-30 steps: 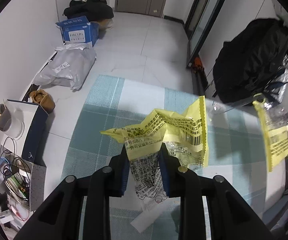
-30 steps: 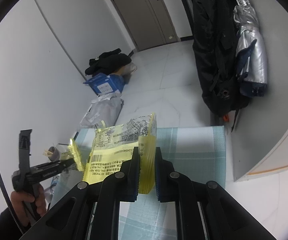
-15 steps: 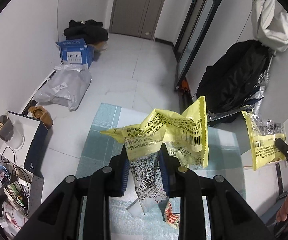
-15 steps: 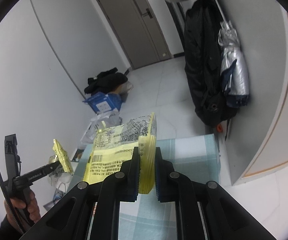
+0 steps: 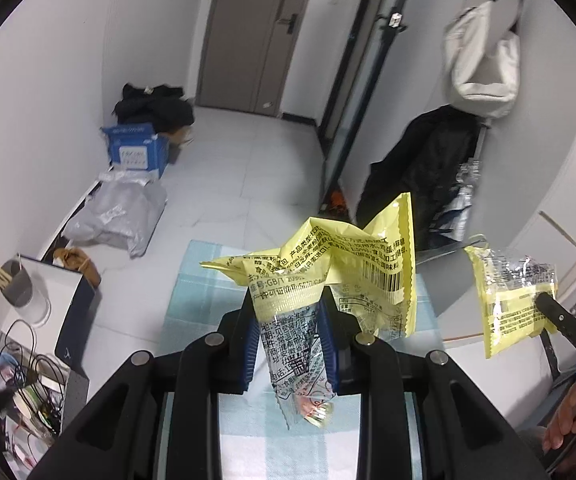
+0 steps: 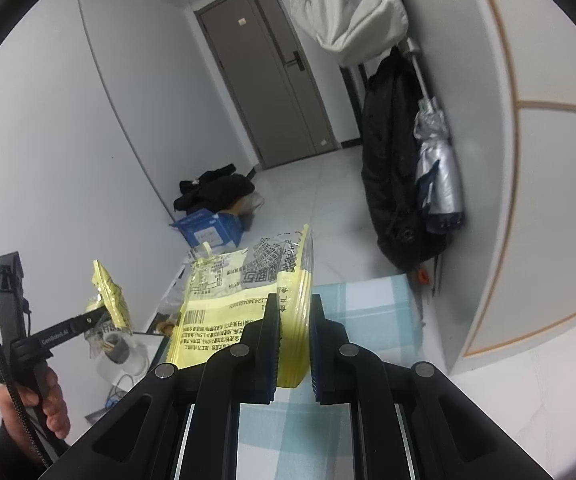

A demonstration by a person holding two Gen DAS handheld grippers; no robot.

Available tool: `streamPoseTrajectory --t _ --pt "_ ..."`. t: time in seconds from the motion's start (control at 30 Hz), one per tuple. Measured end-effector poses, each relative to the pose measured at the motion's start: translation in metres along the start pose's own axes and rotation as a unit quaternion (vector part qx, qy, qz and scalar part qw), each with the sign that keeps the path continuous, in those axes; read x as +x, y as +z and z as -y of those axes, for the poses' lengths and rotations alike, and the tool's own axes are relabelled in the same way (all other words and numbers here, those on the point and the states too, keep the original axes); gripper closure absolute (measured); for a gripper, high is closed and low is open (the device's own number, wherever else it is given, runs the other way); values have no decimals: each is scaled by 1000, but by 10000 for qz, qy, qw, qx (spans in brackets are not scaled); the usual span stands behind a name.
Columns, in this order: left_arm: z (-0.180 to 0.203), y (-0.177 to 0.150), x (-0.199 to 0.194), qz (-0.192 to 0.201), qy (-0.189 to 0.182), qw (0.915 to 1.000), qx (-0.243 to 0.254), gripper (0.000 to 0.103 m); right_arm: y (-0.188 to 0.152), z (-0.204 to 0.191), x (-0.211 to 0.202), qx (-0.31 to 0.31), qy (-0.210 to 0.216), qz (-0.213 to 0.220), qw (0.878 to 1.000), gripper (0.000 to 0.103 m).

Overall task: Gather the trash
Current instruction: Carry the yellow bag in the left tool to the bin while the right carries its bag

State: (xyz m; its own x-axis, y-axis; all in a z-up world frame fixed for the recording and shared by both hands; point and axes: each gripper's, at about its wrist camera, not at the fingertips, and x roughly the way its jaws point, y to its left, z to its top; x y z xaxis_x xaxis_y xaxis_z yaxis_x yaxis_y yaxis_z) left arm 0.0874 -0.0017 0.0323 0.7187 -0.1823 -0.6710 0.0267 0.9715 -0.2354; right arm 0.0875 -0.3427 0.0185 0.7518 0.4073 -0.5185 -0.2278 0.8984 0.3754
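My left gripper point(image 5: 290, 312) is shut on a crumpled yellow and clear snack wrapper point(image 5: 328, 264) and holds it high above a teal checked tablecloth point(image 5: 192, 288). My right gripper point(image 6: 293, 320) is shut on a second yellow wrapper point(image 6: 232, 304), also held up in the air. That second wrapper shows at the right of the left wrist view point(image 5: 512, 296). The first wrapper shows at the left of the right wrist view point(image 6: 108, 304). A small colourful scrap point(image 5: 314, 410) lies on the cloth below the left gripper.
On the floor stand a blue cardboard box point(image 5: 138, 152), a grey plastic bag point(image 5: 116, 212) and a pile of black clothes point(image 5: 152, 106). A black coat point(image 6: 392, 176) and a folded umbrella point(image 6: 436, 172) hang at the right wall. A white cup with chopsticks point(image 5: 18, 288) stands at the left.
Both grippers have risen and tilted up with their wrappers. The cloth has dropped lower in view, and the door and hanging bags have come into view.
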Motion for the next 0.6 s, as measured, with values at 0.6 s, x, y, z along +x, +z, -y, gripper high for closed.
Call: streamPoseTrajectory --t 0.6 --pt "115 -6 -69 387 -986 9877 1147 81 -10 31 -152 147 -450 913 9947 91"
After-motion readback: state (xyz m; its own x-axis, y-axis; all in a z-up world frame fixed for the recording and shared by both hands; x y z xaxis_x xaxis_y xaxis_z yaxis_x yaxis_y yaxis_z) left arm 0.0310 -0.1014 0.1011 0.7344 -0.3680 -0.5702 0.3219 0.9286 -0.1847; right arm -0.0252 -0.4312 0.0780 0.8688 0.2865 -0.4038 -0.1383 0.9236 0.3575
